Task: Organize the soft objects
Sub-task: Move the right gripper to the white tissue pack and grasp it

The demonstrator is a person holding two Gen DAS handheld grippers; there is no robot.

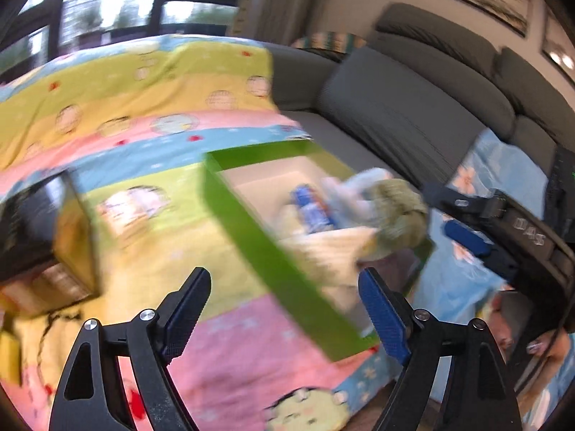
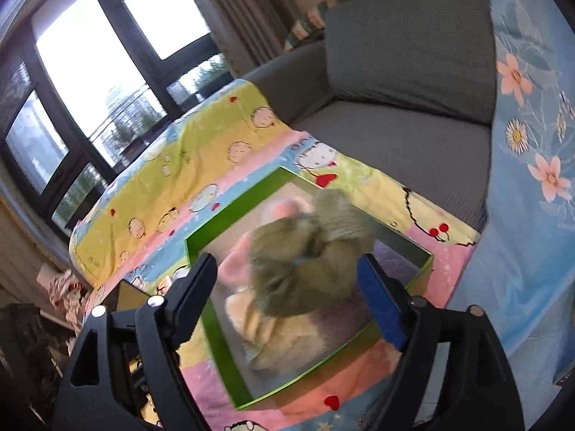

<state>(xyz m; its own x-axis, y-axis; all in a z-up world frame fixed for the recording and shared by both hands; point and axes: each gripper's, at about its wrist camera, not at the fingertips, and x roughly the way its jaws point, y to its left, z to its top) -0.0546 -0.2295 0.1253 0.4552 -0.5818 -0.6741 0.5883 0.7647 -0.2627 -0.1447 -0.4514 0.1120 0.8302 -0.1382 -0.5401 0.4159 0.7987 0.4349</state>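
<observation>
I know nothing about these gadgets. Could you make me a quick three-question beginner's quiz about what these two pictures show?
1. True or false: the green box sits on a bare wooden floor.
2. Which soft thing lies on top of the pile in the box? A) olive-green furry toy B) red scarf C) black sock
3. Fill in: the right gripper is above the box with its fingers ____.

Key
1. False: it sits on the colourful cartoon blanket.
2. A. It rests over a cream plush.
3. Open. The toy is seen between them, but blur hides whether they touch it. The left gripper is open too.
</observation>
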